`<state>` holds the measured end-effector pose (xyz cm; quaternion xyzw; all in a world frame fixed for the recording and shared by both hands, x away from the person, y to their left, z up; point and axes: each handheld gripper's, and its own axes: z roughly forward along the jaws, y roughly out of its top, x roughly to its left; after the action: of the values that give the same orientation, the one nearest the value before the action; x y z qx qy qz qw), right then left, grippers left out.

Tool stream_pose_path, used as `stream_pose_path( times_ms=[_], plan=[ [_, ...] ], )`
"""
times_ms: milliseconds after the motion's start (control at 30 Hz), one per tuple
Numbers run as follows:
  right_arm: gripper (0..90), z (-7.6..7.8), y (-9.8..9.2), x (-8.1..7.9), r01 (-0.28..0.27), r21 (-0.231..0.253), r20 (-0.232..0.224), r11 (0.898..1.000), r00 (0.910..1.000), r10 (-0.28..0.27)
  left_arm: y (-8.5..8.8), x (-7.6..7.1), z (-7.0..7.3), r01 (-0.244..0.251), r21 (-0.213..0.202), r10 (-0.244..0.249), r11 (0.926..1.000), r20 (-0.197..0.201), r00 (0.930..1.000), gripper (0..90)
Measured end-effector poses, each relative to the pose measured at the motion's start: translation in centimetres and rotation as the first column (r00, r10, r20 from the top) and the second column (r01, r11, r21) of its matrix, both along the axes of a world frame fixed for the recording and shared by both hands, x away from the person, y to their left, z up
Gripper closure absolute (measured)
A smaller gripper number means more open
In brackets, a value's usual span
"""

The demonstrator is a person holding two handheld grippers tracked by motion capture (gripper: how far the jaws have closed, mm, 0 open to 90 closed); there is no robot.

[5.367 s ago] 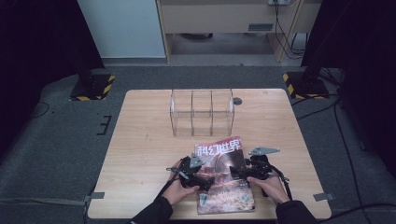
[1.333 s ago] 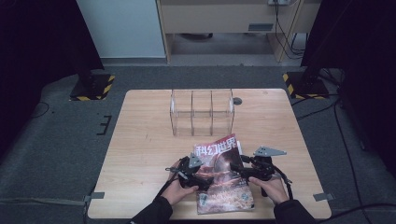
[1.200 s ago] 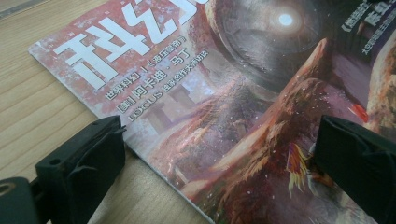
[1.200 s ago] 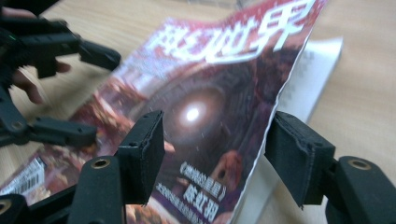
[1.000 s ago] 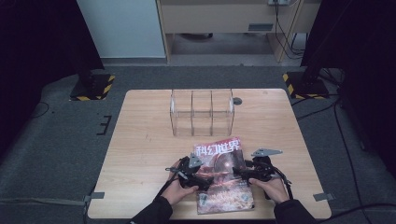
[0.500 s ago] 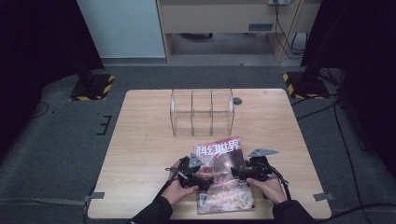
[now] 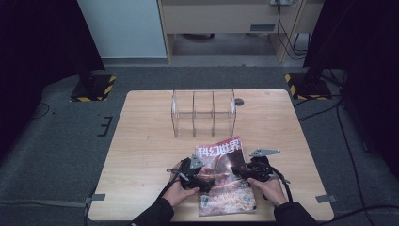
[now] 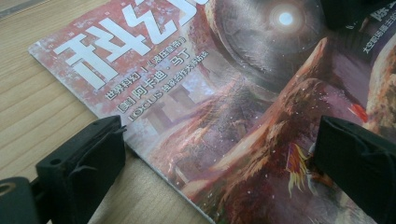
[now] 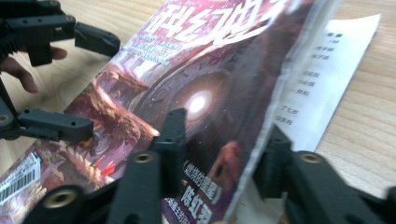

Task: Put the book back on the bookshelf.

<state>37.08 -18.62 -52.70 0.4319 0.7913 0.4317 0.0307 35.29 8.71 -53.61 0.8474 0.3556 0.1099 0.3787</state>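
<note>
Fingers (image 9: 175,140) of the right gripper (image 9: 219,158) have just been closing on the magazine's (image 7: 223,176) lifted right edge, low in the frame. Left gripper (image 8: 219,154) stays spread over its left edge.
</note>
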Motion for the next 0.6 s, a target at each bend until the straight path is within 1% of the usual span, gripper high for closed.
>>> stream_pose_path(
  times_ms=[133,167,200,233,333,367,467,533,600],
  plan=[
    [74.2,0.3,-0.3,0.1,0.022,0.021,-0.021,1.0,0.9995,-0.022,0.4,0.0,0.0,-0.006,-0.011,0.006,0.9999,0.005,1.0,5.5],
    [77.8,0.4,-0.4,0.1,0.023,0.039,-0.032,0.999,0.9992,-0.022,0.5,0.0,0.1,-0.009,-0.014,0.009,0.9999,0.007,0.9999,9.9],
    [80.0,0.5,-0.5,0.2,0.023,0.056,-0.038,0.998,0.9991,-0.021,0.6,0.1,0.1,-0.017,-0.017,0.017,0.9997,0.005,0.9998,9.9],
    [81.1,0.7,-0.6,0.2,0.024,0.075,-0.045,0.997,0.9988,-0.02,0.7,0.1,0.2,-0.028,-0.021,0.028,0.9994,0.004,0.9996,12.1],
    [83.8,1.0,-0.6,0.0,0.016,0.089,-0.029,0.996,0.9995,-0.014,1.0,0.2,0.3,-0.047,-0.031,0.047,0.9984,-0.002,0.9989,14.9],
    [84.6,1.1,-0.6,0.0,0.017,0.097,-0.032,0.995,0.9994,-0.014,1.1,0.2,0.3,-0.052,-0.037,0.052,0.9979,-0.001,0.9986,15.6],
    [86.3,1.6,-0.7,-0.1,0.002,0.135,-0.018,0.991,0.9998,0.0,1.2,0.3,0.5,-0.066,-0.067,0.066,0.9956,0.001,0.9978,17.6],
    [86.7,2.1,-0.7,-0.3,-0.019,0.157,0.003,0.987,0.9998,0.019,1.3,0.3,0.6,-0.071,-0.077,0.071,0.9945,0.0,0.9974,18.1],
    [86.8,2.5,-0.7,-0.4,-0.035,0.165,0.022,0.986,0.9992,0.032,1.3,0.4,0.5,-0.072,-0.078,0.072,0.9944,-0.006,0.9974,18.3]
  ],
)
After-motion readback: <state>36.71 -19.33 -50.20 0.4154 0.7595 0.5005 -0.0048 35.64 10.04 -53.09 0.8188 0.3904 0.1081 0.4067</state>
